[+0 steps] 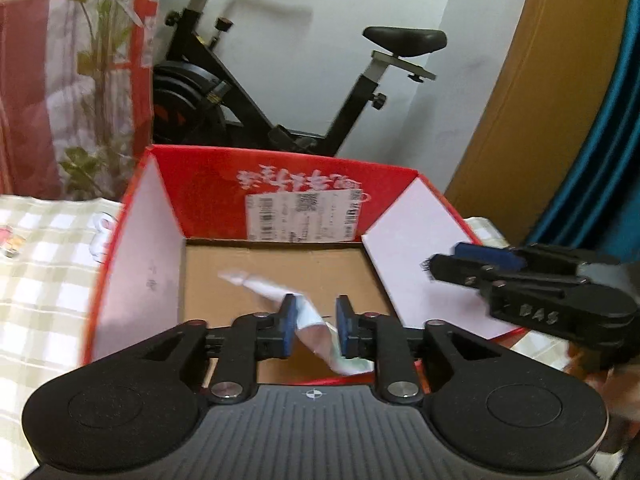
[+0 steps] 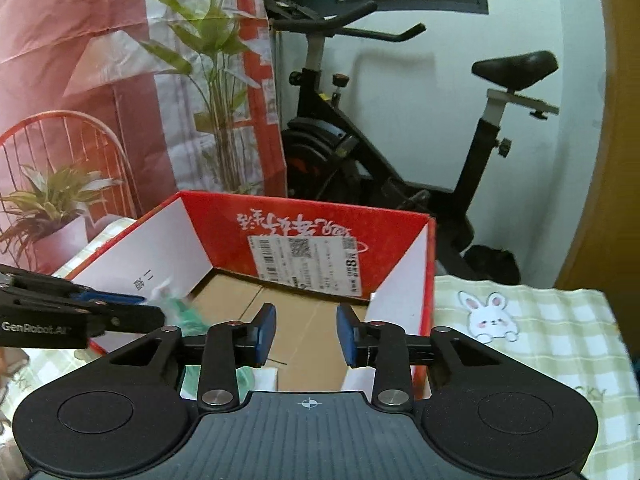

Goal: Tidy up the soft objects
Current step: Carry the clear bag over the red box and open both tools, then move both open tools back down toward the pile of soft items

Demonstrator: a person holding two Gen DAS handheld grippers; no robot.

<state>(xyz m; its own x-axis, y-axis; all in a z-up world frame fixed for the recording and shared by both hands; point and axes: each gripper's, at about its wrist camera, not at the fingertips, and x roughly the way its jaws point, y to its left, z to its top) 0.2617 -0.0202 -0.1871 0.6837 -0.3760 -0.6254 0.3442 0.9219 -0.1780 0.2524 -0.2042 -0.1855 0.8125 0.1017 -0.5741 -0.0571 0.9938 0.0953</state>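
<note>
Over the red box (image 1: 280,196), both parted grippers, left gripper (image 1: 315,326) and right gripper (image 2: 306,334), release white cloth (image 1: 316,332); it could snag on a pad.

The red box (image 2: 304,232) is open on top; its upright flaps (image 1: 140,256) wall both sides.

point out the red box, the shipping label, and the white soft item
red box (image 1: 208,184): left wrist view, on its far red inner wall.
shipping label (image 1: 304,216): left wrist view, label's middle.
white soft item (image 1: 316,332): left wrist view, part between the blue pads.
</note>
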